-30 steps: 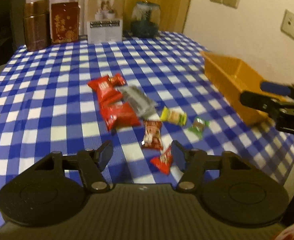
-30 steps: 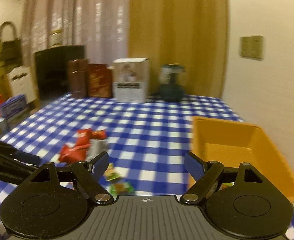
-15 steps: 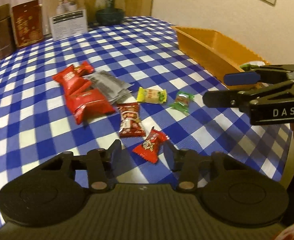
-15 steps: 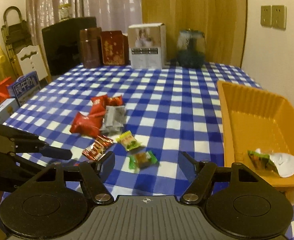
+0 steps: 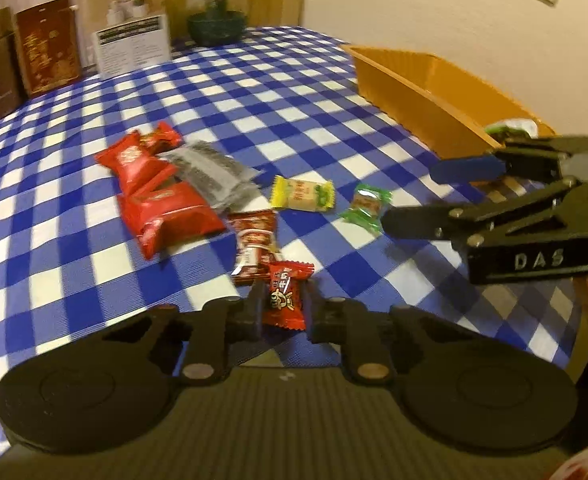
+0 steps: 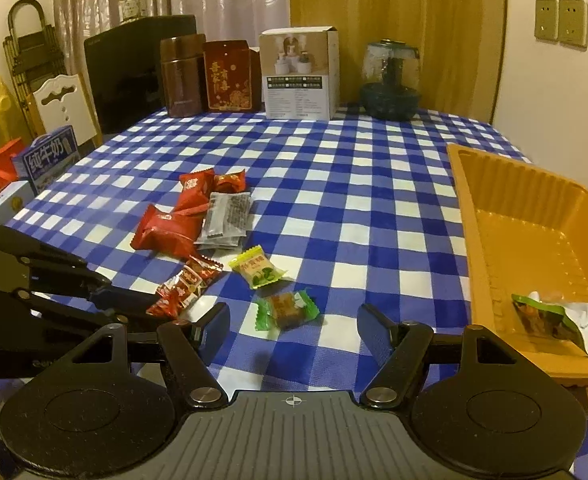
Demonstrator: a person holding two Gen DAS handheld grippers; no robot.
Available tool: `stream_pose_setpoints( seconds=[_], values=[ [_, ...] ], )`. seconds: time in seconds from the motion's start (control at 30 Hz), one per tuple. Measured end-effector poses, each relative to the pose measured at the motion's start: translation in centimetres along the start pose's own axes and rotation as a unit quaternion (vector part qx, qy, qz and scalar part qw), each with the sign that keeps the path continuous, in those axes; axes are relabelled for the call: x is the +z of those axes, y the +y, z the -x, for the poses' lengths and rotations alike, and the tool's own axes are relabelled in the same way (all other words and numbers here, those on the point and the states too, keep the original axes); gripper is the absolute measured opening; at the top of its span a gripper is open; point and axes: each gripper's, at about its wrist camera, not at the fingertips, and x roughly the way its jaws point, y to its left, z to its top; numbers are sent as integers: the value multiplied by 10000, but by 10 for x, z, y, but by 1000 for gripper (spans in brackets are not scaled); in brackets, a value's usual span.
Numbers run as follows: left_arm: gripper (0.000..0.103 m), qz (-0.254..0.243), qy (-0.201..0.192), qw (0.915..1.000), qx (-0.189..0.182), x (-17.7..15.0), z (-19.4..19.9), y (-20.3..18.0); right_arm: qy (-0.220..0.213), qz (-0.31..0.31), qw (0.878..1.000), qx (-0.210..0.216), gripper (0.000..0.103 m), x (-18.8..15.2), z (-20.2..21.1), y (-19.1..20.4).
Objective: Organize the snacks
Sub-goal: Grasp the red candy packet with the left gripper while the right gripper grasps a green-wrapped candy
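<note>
My left gripper (image 5: 283,306) is shut on a small red candy (image 5: 286,294) near the table's front edge. Beyond it lie a brown-red wafer pack (image 5: 253,242), two large red packs (image 5: 161,204), a grey pack (image 5: 209,174), a yellow candy (image 5: 302,193) and a green candy (image 5: 366,208). My right gripper (image 6: 294,322) is open and empty, just above the green candy (image 6: 286,309). The orange tray (image 6: 534,240) stands at the right and holds a green-and-white packet (image 6: 558,320).
Brown and red tins (image 6: 205,74), a white box (image 6: 300,74) and a glass jar (image 6: 390,80) line the table's far edge. A wall rises behind the tray. Boxes and bags (image 6: 45,160) stand off the table's left side.
My left gripper moved onto the small red candy and shut on it. My right gripper dropped lower over the green candy and stayed open.
</note>
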Motion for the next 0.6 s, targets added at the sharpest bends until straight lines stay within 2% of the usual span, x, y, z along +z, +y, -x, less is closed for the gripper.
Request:
stream_pose_setpoints(
  seconds=[0.27,0.43,0.6],
  values=[
    [16,472,-186,9985,180,7,15,15,63,329,9994,-22,71,3,-19,10],
    [16,641,-167,9977,135,7,15,20,227,445,9987,-77,55,3,-33,11],
    [16,707,-181,9973,113,7,16,21,334,511,9981,-129,50,4,-41,12]
  ],
)
